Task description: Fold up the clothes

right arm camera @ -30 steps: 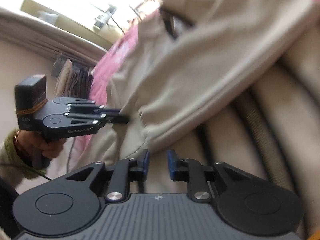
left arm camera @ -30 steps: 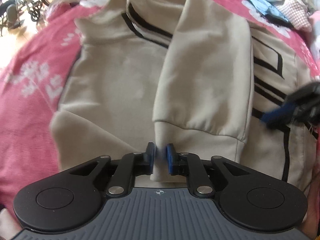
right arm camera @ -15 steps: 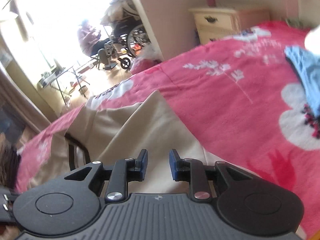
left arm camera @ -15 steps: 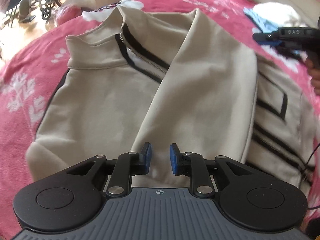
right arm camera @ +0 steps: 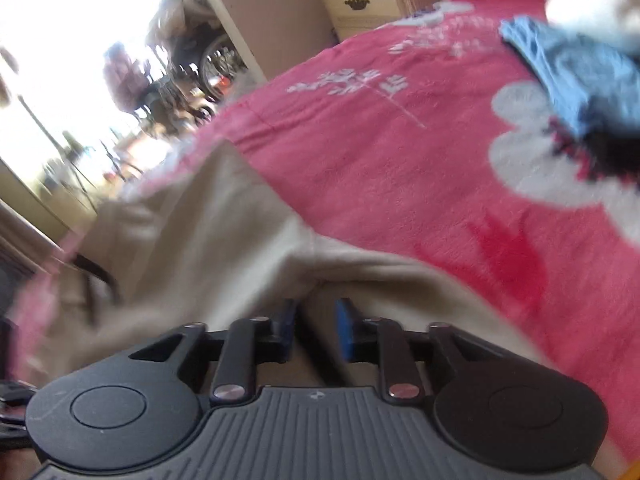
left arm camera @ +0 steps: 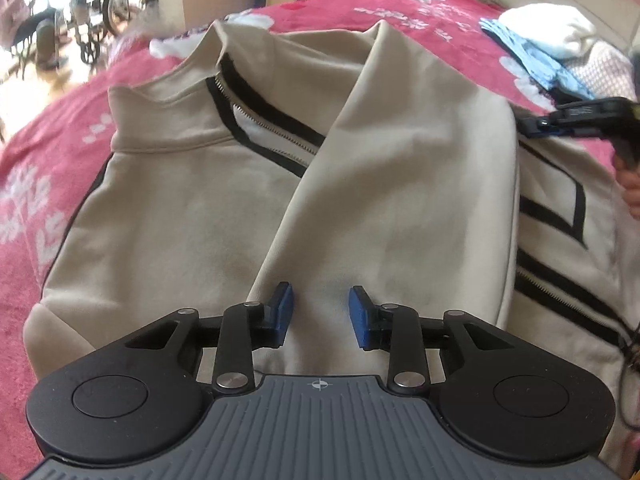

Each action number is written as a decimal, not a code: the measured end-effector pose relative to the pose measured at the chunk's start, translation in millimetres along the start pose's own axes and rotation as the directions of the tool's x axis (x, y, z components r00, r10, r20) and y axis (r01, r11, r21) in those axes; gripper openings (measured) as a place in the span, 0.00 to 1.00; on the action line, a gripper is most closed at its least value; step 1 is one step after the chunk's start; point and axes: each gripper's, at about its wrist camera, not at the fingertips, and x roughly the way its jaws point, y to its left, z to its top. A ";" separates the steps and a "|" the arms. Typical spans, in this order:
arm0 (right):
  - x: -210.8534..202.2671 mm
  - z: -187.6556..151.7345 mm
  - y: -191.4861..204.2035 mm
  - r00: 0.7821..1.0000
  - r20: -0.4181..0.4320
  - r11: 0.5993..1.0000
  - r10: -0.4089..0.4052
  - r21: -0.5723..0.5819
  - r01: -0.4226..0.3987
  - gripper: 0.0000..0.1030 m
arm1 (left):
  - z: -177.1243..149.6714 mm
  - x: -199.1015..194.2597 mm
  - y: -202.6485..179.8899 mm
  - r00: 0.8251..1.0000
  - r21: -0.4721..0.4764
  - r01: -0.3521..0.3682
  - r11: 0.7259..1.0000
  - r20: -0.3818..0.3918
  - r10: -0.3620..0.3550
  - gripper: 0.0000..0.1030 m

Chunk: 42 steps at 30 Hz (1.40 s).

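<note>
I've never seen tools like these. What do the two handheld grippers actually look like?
Both match: the left gripper and right gripper each have a grey ribbed body with a small crosshair mark, black linkage arms with silver rivets and round discs, and blue pads on the two fingers.

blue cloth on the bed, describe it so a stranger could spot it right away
Start at the pink bed cover and pass the beige jacket to the far right corner. The blue cloth lies there under a white bundle, the only blue fabric in that pile.

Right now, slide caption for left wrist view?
Left hand-held gripper opening over beige jacket's folded sleeve on pink blanket.
</note>
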 end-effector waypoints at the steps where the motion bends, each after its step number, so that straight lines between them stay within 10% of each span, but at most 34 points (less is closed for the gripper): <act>1: 4.8 0.9 -2.8 0.999 0.017 0.999 -0.044 -0.022 0.044 0.07 | -2.4 -1.0 -2.4 1.000 0.011 -0.009 1.000 0.010 0.009 0.31; 8: -5.6 6.7 -9.8 0.995 0.028 0.995 -0.095 -0.013 0.096 0.00 | -7.7 -3.5 2.3 1.000 -0.041 0.007 0.999 0.030 -0.006 0.33; 19: 21.1 84.3 85.7 0.981 0.031 0.969 0.193 -0.162 -0.185 0.01 | -17.9 -5.1 1.4 0.998 -0.088 0.022 0.996 0.066 -0.017 0.37; 25: 89.5 166.1 113.6 0.989 -0.060 0.979 0.135 -0.144 -0.142 0.40 | -19.8 -5.7 4.3 0.997 -0.108 0.036 0.994 0.074 -0.029 0.37; 34: 196.7 200.7 125.0 0.856 -0.511 0.985 0.075 -0.098 -0.144 0.38 | -20.7 -5.6 5.3 0.996 -0.120 0.051 0.991 0.083 -0.041 0.40; 36: 194.6 196.4 132.2 0.858 -0.513 0.976 0.040 -0.165 -0.144 0.07 | -20.8 -5.4 5.5 0.996 -0.119 0.052 0.992 0.083 -0.042 0.41; 42: 151.2 172.8 148.7 0.966 -0.246 0.935 -0.074 -0.354 -0.019 0.05 | -21.0 -5.1 5.9 0.995 -0.115 0.055 0.992 0.085 -0.046 0.41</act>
